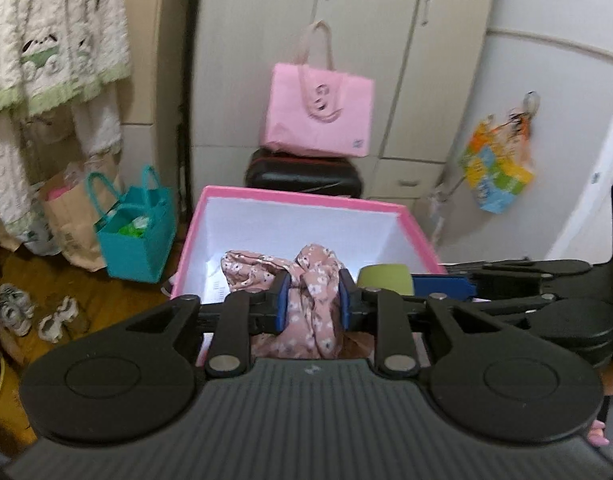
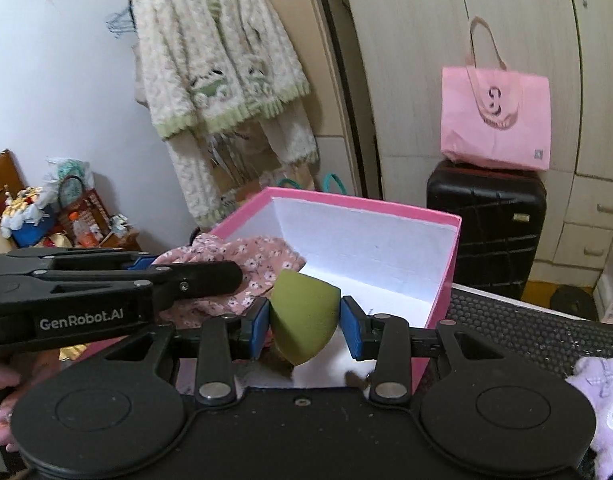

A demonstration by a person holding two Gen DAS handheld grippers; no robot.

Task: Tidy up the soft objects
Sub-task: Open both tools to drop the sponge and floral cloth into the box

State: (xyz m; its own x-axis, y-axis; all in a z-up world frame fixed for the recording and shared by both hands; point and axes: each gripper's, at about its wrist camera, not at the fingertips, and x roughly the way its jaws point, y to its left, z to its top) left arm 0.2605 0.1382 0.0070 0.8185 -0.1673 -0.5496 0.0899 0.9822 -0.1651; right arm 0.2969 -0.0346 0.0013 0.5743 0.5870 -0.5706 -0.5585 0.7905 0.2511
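Over the open pink box [image 2: 442, 280], likely so both soft things drop inside, the left gripper [image 1: 312, 300] pinches a crumpled pink floral cloth [image 1: 310, 312] draping over the box's rim, while the right gripper [image 2: 304, 322] squeezes a smooth, egg-shaped green sponge [image 2: 302, 316].

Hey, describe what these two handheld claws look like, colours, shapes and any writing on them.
Both are matte black plastic. The left claw and right claw each have blue pads on the fingertips, black linkage bars with silver rivets, and two round discs on a ribbed body. White "GenRobot.AI" lettering runs along the left claw's side. No cables show.
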